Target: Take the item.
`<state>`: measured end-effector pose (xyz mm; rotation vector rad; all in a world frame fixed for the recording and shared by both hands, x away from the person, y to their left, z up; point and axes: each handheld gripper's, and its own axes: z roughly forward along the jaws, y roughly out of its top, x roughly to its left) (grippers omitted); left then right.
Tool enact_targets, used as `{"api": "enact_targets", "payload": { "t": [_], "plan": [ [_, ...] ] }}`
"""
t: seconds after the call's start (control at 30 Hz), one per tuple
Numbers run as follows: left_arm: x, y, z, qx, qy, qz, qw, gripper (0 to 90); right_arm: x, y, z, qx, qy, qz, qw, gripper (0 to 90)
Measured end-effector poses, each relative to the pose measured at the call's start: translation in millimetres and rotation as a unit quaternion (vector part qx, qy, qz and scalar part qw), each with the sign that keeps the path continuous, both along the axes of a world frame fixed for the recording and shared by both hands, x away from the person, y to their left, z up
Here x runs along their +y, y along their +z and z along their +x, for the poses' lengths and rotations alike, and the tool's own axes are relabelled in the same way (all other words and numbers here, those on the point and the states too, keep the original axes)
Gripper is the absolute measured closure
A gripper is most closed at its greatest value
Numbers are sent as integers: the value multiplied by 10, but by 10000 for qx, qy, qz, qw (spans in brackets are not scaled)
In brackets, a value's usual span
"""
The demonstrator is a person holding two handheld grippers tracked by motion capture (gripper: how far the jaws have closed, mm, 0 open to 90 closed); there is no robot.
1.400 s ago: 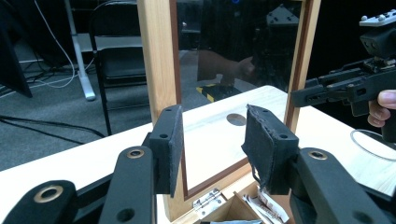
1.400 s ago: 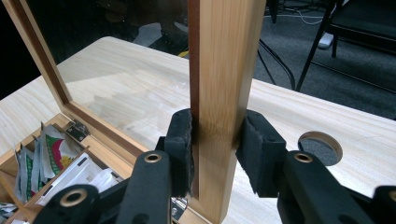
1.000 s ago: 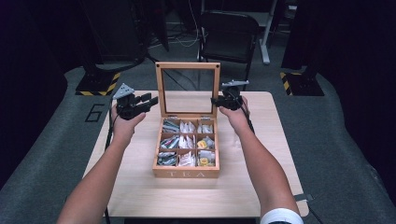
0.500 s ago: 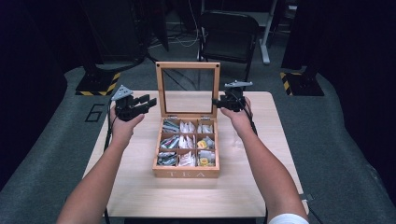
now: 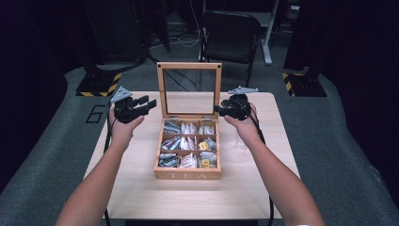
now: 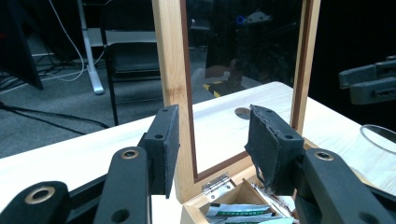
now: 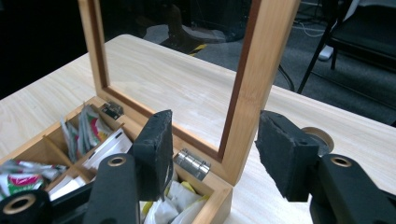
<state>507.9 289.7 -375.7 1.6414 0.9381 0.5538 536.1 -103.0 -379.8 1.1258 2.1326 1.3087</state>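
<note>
We hold both tongs – left (image 5: 149,102), right (image 5: 219,109) – jaws apart and gripping nothing, flanking the upright glass-paned wooden lid (image 5: 189,89) of the tea box (image 5: 188,174) mid-table (image 5: 141,197) – side rails vertical between each pair

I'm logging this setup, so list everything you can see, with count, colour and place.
Tea box: one, light wood, marked TEA, table centre.
Lid: one, wood frame with clear pane, standing upright at the box's back.
Tea bags: many, mixed colours, in nine compartments.
Table: one, pale wood.
Folding chair: one, black, beyond the table.
Left gripper: one, black, left of the lid, fingers apart and off the frame post.
Right gripper: one, black, right of the lid, fingers apart, frame between them untouched.
Forearms: two, entering from below.
</note>
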Motion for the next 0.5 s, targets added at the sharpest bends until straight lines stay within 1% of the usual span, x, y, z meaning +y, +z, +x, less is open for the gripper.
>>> {"api": "enact_targets", "payload": {
  "t": [0.03,0.07,0.1,0.13,0.17,0.2,0.23,0.27,0.3,0.43,0.5],
  "plan": [
    [5,2,-3,-7,-2,23,10000,537,-4,12,-54,-66,86,-28,9999,446],
    [9,8,-10,-17,6,18,10000,537,-3,19,-83,-69,107,-43,9999,445],
    [9,8,-10,-17,6,18,10000,537,-7,24,-108,-118,156,-106,9998,445],
    [10,13,-17,-10,-4,11,10000,537,-7,27,-135,-145,203,-117,9996,445],
    [9,17,-20,-21,-13,0,10000,537,-7,27,-135,-145,203,-117,9996,445],
    [5,21,-25,-40,-26,17,10000,537,-1,29,-185,-119,272,-105,9995,445],
    [5,21,-25,-40,-26,17,10000,537,-1,29,-185,-119,272,-105,9995,445],
    [3,26,-32,-22,-47,26,10000,537,4,29,-235,-115,316,-104,9994,455],
    [-1,25,-34,-40,-38,19,10000,537,0,29,-245,-121,346,-99,9993,456],
    [-4,34,-48,-36,-66,50,10000,537,1,14,-317,-82,437,-23,9990,481],
    [-6,38,-57,-44,-74,72,9999,537,8,-2,-362,-100,499,-78,9987,483]
  ]
}}
